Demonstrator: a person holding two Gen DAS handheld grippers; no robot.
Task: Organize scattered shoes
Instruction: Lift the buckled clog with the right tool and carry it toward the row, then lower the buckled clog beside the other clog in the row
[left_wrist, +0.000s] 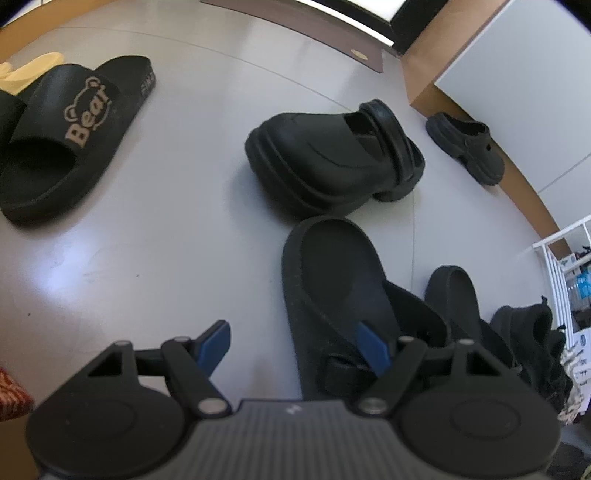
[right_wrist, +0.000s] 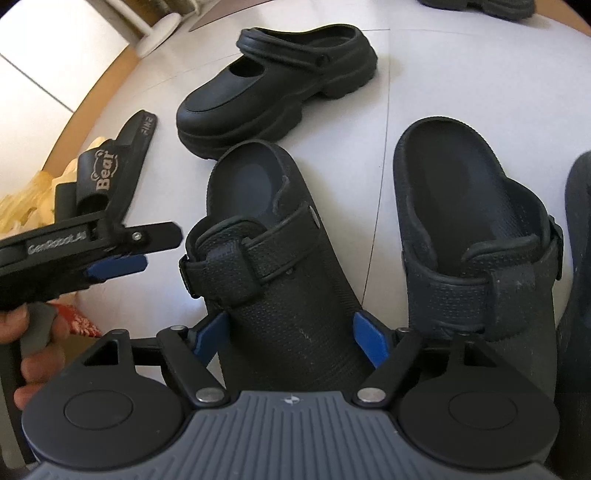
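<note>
right tongs (right_wrist: 291, 343) apart, straddling clog (right_wrist: 273, 266) toe, set for a side pinch | left tongs (left_wrist: 295, 345) apart, hovering beside | twin (right_wrist: 476, 236) alongside | floor (left_wrist: 166, 240)

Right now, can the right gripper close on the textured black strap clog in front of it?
Probably yes: the right gripper is open with its blue fingers on either side of the textured black strap clog, nothing between.
</note>
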